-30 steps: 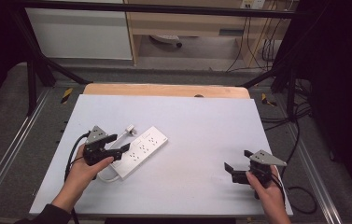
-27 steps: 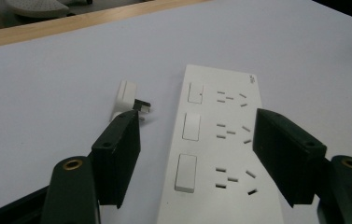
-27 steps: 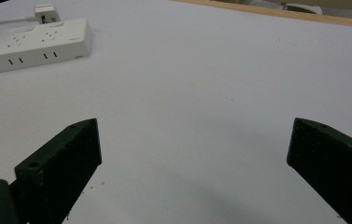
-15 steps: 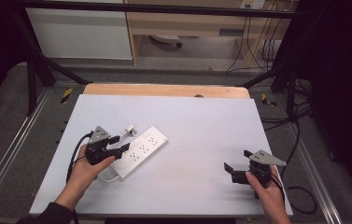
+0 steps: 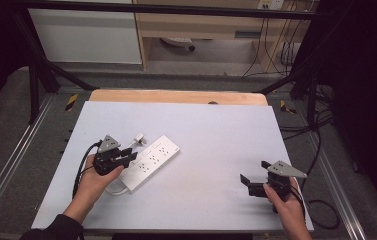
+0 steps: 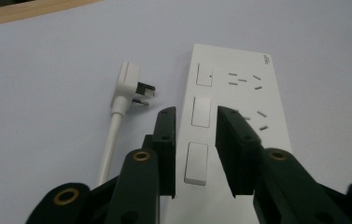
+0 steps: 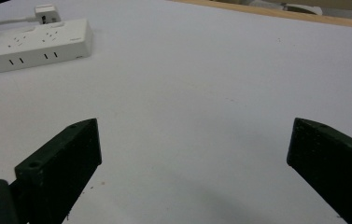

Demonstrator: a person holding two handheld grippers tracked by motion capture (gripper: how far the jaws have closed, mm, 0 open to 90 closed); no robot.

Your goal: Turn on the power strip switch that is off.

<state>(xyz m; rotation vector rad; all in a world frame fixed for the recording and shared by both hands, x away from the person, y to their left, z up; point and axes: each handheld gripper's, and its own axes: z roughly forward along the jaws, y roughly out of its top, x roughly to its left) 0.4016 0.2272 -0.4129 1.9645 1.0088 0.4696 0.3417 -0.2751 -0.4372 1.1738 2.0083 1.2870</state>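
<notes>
From the high view, the white plastic power strip (image 5: pixel 150 162) lies at an angle on the pale grey table top (image 5: pixel 216 135), left of centre, its white flat-pin plug (image 5: pixel 139 138) resting just beside its far long edge. The left gripper (image 5: pixel 128 159) sits over the strip's near end, while the right gripper (image 5: pixel 247 184) hovers well apart near the table's right front corner.

In the left gripper view, the jaws stand at a narrow gap, not closed on anything, straddling the row of white rocker switches; the middle switch (image 6: pixel 200 112) shows between the tips and the nearest switch (image 6: pixel 196 164) lies lower in the gap. The likely step is pressing a switch: bring one jaw tip squarely over a single rocker and push straight down, so the light strip does not skid or tip.

In the right gripper view, the jaws are spread wide with bare table between them; the strip (image 7: pixel 33 43) lies far off at upper left
</notes>
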